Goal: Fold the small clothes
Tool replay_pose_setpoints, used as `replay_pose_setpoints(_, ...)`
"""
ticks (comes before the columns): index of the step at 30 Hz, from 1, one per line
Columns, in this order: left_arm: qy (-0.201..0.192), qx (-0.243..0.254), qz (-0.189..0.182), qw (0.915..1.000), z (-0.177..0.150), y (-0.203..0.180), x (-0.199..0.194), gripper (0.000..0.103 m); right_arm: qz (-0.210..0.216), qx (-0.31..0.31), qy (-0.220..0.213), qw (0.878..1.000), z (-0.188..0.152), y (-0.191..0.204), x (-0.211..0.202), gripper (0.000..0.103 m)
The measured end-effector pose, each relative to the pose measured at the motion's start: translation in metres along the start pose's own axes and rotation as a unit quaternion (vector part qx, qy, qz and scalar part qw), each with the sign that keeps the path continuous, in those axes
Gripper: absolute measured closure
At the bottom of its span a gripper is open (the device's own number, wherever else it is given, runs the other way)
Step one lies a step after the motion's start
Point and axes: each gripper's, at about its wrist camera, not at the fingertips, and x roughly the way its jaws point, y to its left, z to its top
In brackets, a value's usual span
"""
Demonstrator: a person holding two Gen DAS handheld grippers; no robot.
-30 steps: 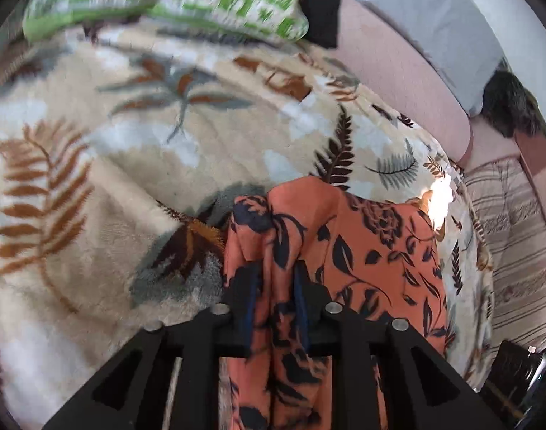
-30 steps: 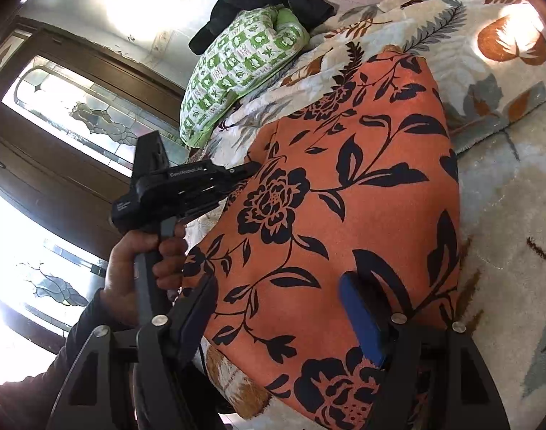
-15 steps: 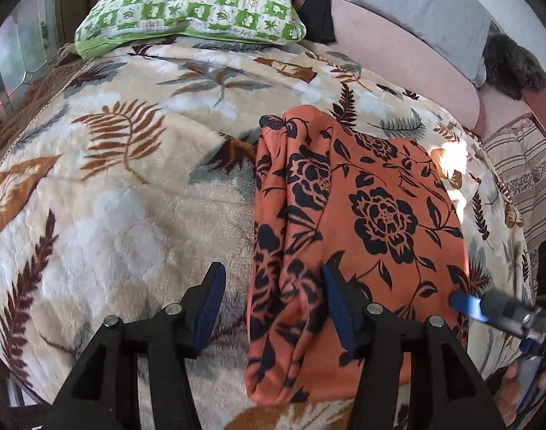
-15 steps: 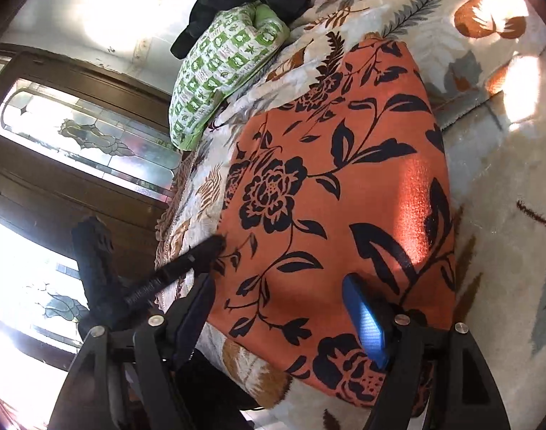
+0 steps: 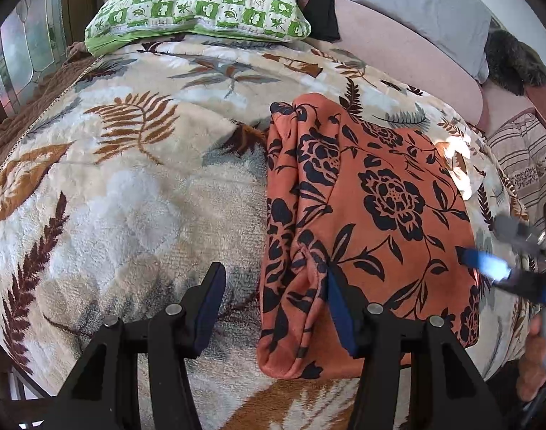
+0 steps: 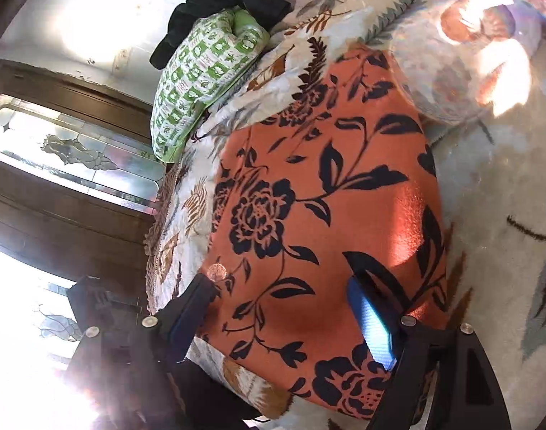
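An orange garment with black flowers lies folded flat on the leaf-patterned blanket. Its left edge is bunched in a long ridge. My left gripper is open just above the near left edge of the garment, with the right finger over the cloth and the left finger over the blanket. My right gripper is open and hovers over the near end of the same garment. The right gripper's blue pad shows in the left wrist view at the garment's right edge. Neither gripper holds cloth.
A green checked pillow and a dark garment lie at the far end of the bed. A grey pillow and pink sheet are to the far right. A wooden door with patterned glass stands beside the bed.
My left gripper let go of the garment's edge, opened and drew back. The garment now lies flat, folded. My right gripper stayed open over it and shifted little.
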Motion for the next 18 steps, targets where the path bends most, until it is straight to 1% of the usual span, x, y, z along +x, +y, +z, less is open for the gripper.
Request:
replay_pose_setpoints(1, 0.001, -0.002, -0.001, 1.0, 0.0, 0.001, 0.001, 0.046, 0.005, -0.01, -0.008, 1.0, 0.005, 0.006, -0.002, 0.022)
replay_pose_setpoints(3, 0.001, 0.0, 0.0, 1.0, -0.001, 0.001, 0.001, 0.044, 0.0, -0.027, -0.021, 0.999, 0.018, 0.016, -0.003, 0.022)
replay_pose_setpoints(5, 0.002, -0.002, -0.001, 1.0, -0.002, 0.003, 0.003, 0.041, -0.006, -0.022, -0.023, 0.999, 0.03, 0.013, 0.005, 0.022)
replay_pose_setpoints(6, 0.004, -0.003, -0.001, 1.0, -0.002, 0.003, 0.005, 0.041, -0.011, -0.015, -0.017, 1.0, 0.035, 0.005, 0.015, 0.018)
replay_pose_setpoints(7, 0.008, -0.004, -0.002, 1.0, -0.003, 0.003, 0.007, 0.039, -0.026, -0.003, 0.0, 1.0, 0.037, -0.005, 0.027, 0.017)
replay_pose_setpoints(8, 0.012, -0.002, -0.002, 0.9999, -0.003, 0.004, 0.009, 0.039, -0.034, 0.013, 0.026, 0.999, 0.038, -0.017, 0.041, 0.017)
replay_pose_setpoints(9, 0.014, 0.003, -0.001, 0.9999, -0.004, 0.003, 0.009, 0.039, -0.028, 0.014, 0.017, 0.999, 0.036, -0.018, 0.039, 0.017)
replay_pose_setpoints(11, 0.007, -0.001, -0.01, 0.9999, -0.004, 0.005, 0.004, 0.039, -0.009, 0.008, -0.001, 1.0, 0.033, -0.009, 0.021, 0.017)
replay_pose_setpoints(12, 0.003, -0.009, -0.02, 0.9997, -0.003, 0.007, 0.0, 0.039, 0.001, 0.002, -0.015, 1.0, 0.029, -0.005, 0.009, 0.017)
replay_pose_setpoints(14, -0.012, -0.024, -0.052, 0.9983, 0.004, 0.013, -0.01, 0.037, 0.006, -0.014, -0.042, 0.999, 0.02, -0.002, -0.016, 0.017)
replay_pose_setpoints(15, -0.024, -0.029, -0.062, 0.9974, 0.009, 0.016, -0.015, 0.036, 0.002, -0.02, -0.049, 0.999, 0.017, -0.005, -0.027, 0.017)
replay_pose_setpoints(16, -0.031, -0.031, -0.069, 0.9967, 0.014, 0.018, -0.018, 0.03, -0.01, -0.023, -0.055, 0.998, 0.014, -0.012, -0.036, 0.017)
replay_pose_setpoints(17, -0.032, -0.031, -0.082, 0.9956, 0.021, 0.019, -0.017, 0.022, -0.024, -0.02, -0.061, 0.998, 0.012, -0.021, -0.043, 0.017)
replay_pose_setpoints(18, -0.03, -0.033, -0.098, 0.9942, 0.028, 0.021, -0.013, 0.019, -0.032, -0.013, -0.062, 0.998, 0.013, -0.033, -0.047, 0.017)
